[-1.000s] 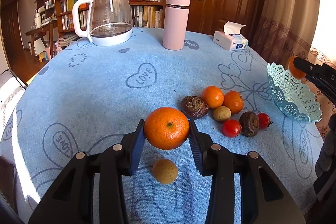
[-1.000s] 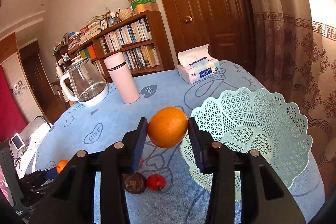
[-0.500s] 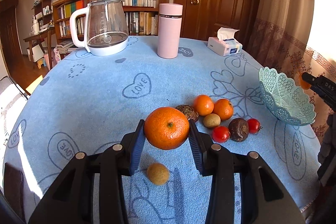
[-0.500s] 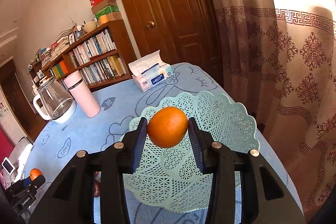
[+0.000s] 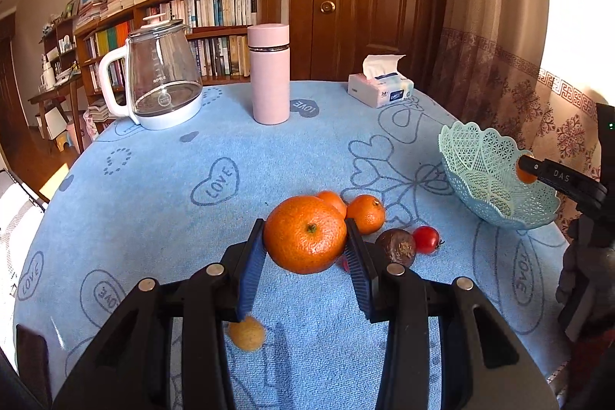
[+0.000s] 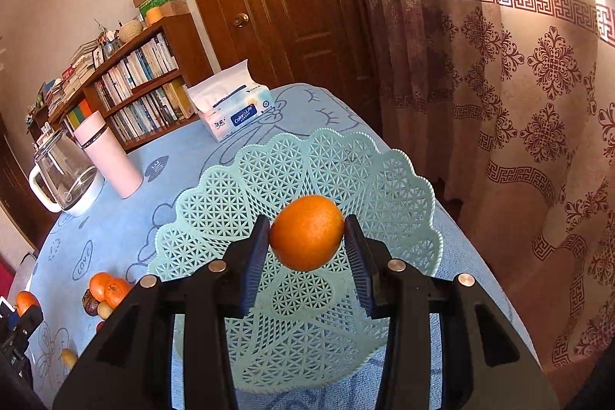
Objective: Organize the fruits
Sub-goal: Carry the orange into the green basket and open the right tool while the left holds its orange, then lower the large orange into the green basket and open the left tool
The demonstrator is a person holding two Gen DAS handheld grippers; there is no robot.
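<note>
Left wrist view: the left gripper fills the lower middle of the frame, its jaws pinching a large orange clear above the blue surface. Just behind and to the right of it lie the loose fruits: two smaller oranges, a dark wrinkled fruit and a red tomato. A small tan fruit sits apart at lower centre, under the left jaw. The pale green basket stands at the right edge of the frame, well apart from this gripper. The right gripper reaches in from the far right, an orange showing at its tip over the basket's near rim. A kettle, a pink flask and a tissue box stand along the far side.

Right wrist view: the right gripper sits low in the middle, its jaws clamped on a smooth orange. The basket spreads directly beneath and beyond the fruit, so the bowl lies straight below the jaws. By my reading this hand is much the nearer to the basket and needs only to let go, while the left must cross to the right. The fruit pile shows at lower left.
</note>
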